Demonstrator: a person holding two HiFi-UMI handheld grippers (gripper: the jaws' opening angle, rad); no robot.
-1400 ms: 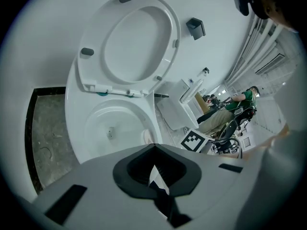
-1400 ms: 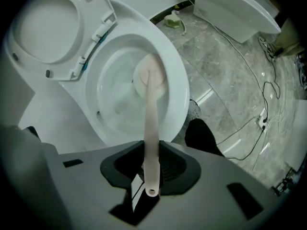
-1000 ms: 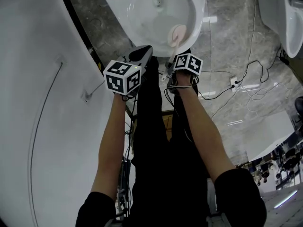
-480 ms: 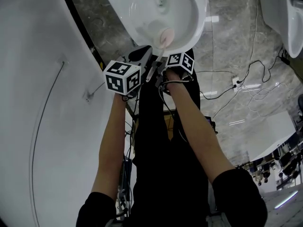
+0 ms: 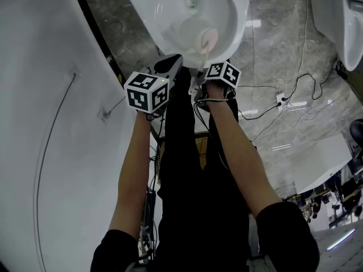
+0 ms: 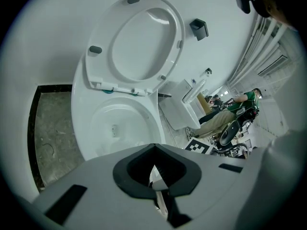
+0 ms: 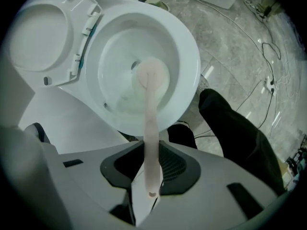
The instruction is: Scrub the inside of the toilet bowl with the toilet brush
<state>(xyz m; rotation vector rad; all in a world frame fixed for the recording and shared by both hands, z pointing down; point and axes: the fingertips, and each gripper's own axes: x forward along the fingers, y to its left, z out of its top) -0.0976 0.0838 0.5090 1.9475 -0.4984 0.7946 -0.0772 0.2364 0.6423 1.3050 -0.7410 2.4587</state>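
Observation:
The white toilet bowl (image 5: 170, 16) is at the top of the head view, with its seat (image 6: 139, 42) raised against the wall. My right gripper (image 7: 149, 176) is shut on the pale pink handle of the toilet brush (image 7: 151, 128). The brush's round pink head (image 7: 152, 75) rests inside the bowl (image 7: 184, 56), on the near right side (image 5: 209, 37). My left gripper (image 6: 154, 174) is shut with nothing in it, just short of the bowl's front rim (image 6: 91, 147). Its marker cube (image 5: 147, 91) sits left of the right gripper's cube (image 5: 224, 74).
A white curved partition (image 5: 45, 123) fills the left. Cables and a power strip (image 5: 279, 100) lie on the grey marble floor at right. Another white fixture (image 5: 351, 21) stands at the far right. The person's black trousers (image 5: 193, 174) are below the bowl. A seated person (image 6: 240, 104) is far off.
The right gripper swung the brush head left across the bowl, then back to the right side. The left gripper stayed put.

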